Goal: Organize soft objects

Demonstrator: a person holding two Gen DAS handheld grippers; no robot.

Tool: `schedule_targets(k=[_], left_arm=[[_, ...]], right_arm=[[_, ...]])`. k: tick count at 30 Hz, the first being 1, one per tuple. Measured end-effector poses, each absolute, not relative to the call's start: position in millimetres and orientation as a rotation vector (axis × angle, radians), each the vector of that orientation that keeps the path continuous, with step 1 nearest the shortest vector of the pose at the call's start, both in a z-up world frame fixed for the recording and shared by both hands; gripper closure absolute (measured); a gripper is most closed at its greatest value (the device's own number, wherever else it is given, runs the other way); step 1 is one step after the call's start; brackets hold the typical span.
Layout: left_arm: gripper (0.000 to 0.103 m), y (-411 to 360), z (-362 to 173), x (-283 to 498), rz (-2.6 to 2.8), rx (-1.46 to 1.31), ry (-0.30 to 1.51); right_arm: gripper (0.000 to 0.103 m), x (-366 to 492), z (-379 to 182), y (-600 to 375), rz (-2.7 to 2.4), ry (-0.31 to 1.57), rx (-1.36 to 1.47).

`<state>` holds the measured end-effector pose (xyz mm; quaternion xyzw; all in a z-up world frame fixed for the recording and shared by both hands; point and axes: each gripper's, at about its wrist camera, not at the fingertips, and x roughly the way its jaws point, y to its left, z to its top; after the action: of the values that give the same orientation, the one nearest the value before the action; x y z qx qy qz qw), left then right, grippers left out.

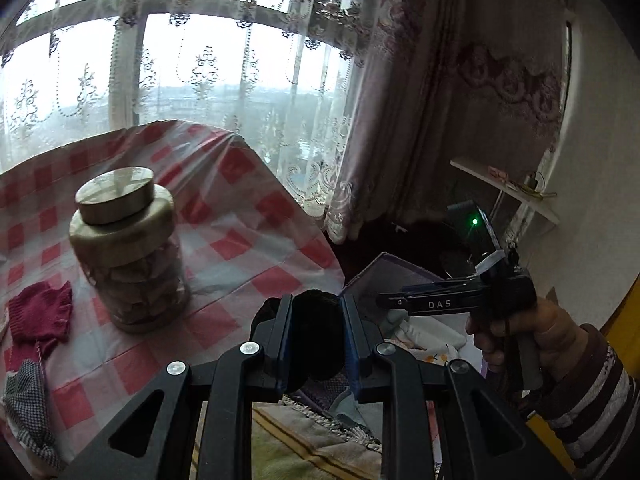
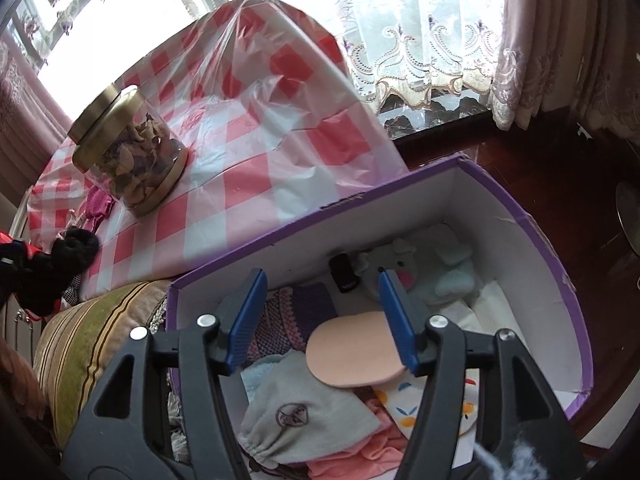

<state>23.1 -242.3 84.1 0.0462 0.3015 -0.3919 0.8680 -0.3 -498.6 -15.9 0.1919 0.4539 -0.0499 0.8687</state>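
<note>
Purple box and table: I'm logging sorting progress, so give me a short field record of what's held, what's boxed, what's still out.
left gripper: shut on black fuzzy item
right gripper: open, nothing between its fingers, above the purple box
in box: peach oval pad, grey pouch, pale green plush, knitted purple cloth
still on table: magenta knit, checked cloth
also on table: lidded jar
</note>
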Motion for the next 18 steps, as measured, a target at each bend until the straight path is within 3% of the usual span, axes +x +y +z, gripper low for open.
schedule_targets(k=[6, 7, 8, 10, 18], left_arm=[[0.076, -287, 79, 24, -0.896, 0.215, 0.646], [0.068, -291, 78, 24, -0.907, 0.227, 0.644], [0.052, -297, 77, 23, -0.925, 0.242, 0.647], [0.039, -311, 70, 27, -0.952, 0.275, 0.686], [0.038, -293, 61, 48, -0.86, 0.204, 0.764]], right_arm=[[0.038, -11, -16, -507, -0.103, 0.941, 0.426], [0.038, -12, -16, -508, -0.102, 0.94, 0.427], [0.038, -13, -16, -508, -0.101, 0.941, 0.428], [0.037, -15, -16, -509, -0.099, 0.939, 0.429], [0.037, -17, -15, -503, -0.078, 0.952, 0.424]])
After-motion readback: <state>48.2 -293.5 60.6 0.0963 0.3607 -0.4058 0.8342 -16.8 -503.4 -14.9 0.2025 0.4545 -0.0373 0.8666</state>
